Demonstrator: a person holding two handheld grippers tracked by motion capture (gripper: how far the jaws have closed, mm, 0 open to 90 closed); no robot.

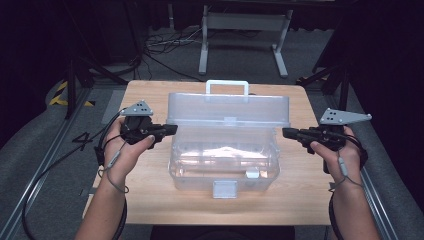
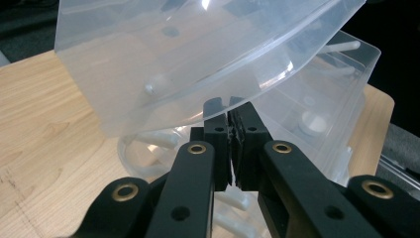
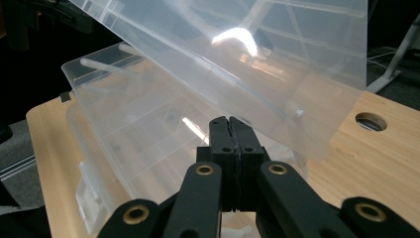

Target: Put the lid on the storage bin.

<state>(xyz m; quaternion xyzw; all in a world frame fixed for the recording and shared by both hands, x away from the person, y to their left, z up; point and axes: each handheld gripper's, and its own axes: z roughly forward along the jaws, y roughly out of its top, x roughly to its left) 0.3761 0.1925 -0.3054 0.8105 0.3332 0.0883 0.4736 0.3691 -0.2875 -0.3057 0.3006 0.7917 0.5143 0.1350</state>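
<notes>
A clear plastic toolbox [image 1: 225, 160] stands in the middle of the wooden table [image 1: 150, 200]. Its lid [image 1: 230, 107] is raised at the back, with a white handle [image 1: 227, 85] on top, and a latch [image 1: 225, 189] hangs at the front. My left gripper [image 1: 175, 129] is at the box's left end with its jaws pressed together. In the left gripper view the left gripper [image 2: 229, 106] has its tips just under the lid's edge [image 2: 198, 99]. My right gripper [image 1: 285, 132] is shut at the box's right end. The right gripper [image 3: 230, 121] points at the lid [image 3: 257, 59] and nothing is seen between its jaws.
The table has a round hole [image 3: 370, 121] near one corner. Behind the table a white metal frame [image 1: 245, 30] stands on the grey floor, with cables [image 1: 165, 42] lying about. Dark stands flank the table on both sides. Bare wood lies in front of the box.
</notes>
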